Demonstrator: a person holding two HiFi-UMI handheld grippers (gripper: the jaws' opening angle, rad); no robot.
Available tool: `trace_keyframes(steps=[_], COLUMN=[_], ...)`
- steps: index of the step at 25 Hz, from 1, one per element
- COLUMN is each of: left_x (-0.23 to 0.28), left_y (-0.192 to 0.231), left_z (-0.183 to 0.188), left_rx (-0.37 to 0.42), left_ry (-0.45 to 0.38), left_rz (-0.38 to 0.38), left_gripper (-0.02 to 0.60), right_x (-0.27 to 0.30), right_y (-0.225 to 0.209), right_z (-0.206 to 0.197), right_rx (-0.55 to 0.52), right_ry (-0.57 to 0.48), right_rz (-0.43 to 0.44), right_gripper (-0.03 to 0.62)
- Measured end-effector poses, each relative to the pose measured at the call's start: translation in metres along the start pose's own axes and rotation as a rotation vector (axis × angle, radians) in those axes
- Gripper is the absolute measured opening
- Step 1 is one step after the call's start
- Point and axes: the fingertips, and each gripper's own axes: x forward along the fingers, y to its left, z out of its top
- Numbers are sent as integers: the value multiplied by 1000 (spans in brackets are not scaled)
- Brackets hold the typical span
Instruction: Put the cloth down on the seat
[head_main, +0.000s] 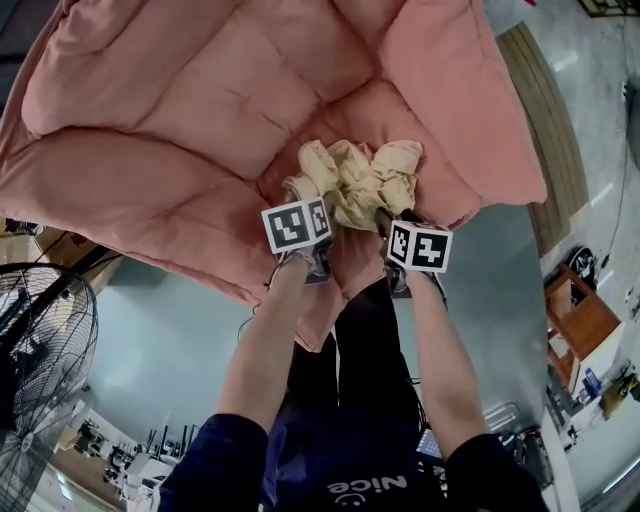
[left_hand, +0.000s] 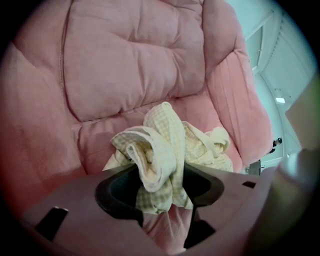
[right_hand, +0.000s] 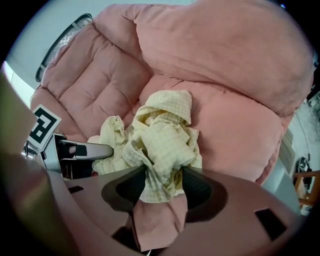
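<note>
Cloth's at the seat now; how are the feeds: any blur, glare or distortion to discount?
Head view: even light, no glare, cloth crisp on the pink seat, fisheye bends the floor edges. Left gripper view: black vignette round the frame, its own jaws soft up close, cloth sharp. Right gripper view: same vignette and curved edges, cloth sharp.

Soft even light, fisheye-warped dark edges.

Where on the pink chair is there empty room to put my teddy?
The seat's middle is crowded: the bunched yellow cloth lies there, with the left gripper and right gripper at it. Bare seat cushion shows between the cloth and the puffy armrest, and a narrower strip on the cloth's other side, below the backrest.
</note>
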Motion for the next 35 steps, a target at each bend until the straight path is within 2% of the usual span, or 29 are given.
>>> trace_keyframes(steps=[2,5,8,11,16,23,29,35], left_x=[-8,-21,-30,-55,-117,-213,-296,-358], left_y=[-2,-12,-21,-24,-34,-74,-108,-127], left_z=[-1,-5,-9,-10,-24,-29,-56,-57], left_rx=[1,6,18,38,145,232,318,419], left_ry=[-4,-3,-14,-57,-110,-250,-321,-411], left_rz=[-21,-53,-100,-112,-134,-224,-264,-285], left_gripper=[299,320,327,327,325,325,325,325], right_x=[-7,-24,-36,-59,-114,-203,-290,-350], right_y=[1,1,7,24,54,85,110,141], right_z=[1,3,6,10,11,8,-11,-17], right_rx=[-8,-30,-79,-112,-143,-190,-225,-249], right_ry=[1,-8,-32,-80,-173,-312,-407,-525], right_rz=[-13,-30,-8,25,33,25,32,51], right_gripper=[218,222,223,222,222,222,222,222])
